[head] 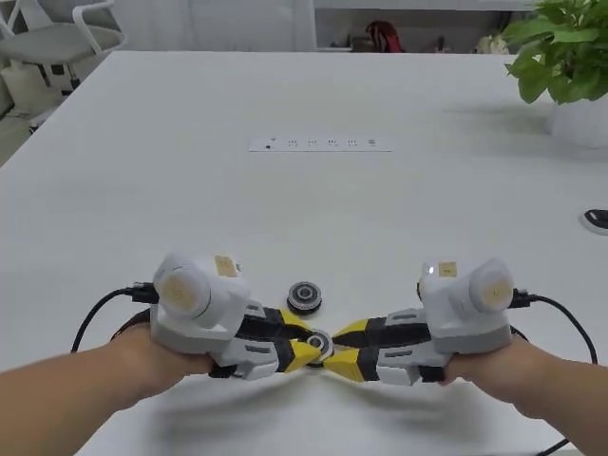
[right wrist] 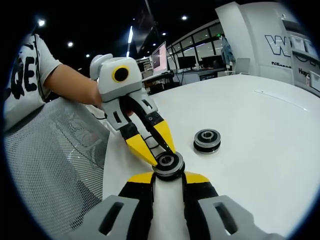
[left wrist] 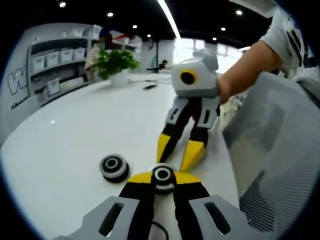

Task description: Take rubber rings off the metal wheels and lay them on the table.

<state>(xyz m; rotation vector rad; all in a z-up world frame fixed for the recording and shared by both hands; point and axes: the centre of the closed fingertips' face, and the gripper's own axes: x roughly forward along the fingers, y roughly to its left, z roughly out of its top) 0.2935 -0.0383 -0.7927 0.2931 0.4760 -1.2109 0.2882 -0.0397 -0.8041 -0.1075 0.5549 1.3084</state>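
A metal wheel with a black rubber ring (head: 317,344) is held just above the white table (head: 313,209) near its front edge, between both grippers. My left gripper (head: 306,351) comes in from the left and my right gripper (head: 334,356) from the right, their yellow tips meeting at the wheel. In the left gripper view the wheel (left wrist: 162,177) sits between my left gripper's (left wrist: 162,179) closed tips. In the right gripper view the wheel (right wrist: 168,164) sits at my right gripper's (right wrist: 168,174) tips. A second ringed wheel (head: 304,295) lies flat just behind.
A socket strip (head: 320,144) is set into the table's middle. A potted plant (head: 560,57) stands at the far right corner, and a small black object (head: 597,220) lies at the right edge. An office chair (head: 57,38) stands beyond the far left corner.
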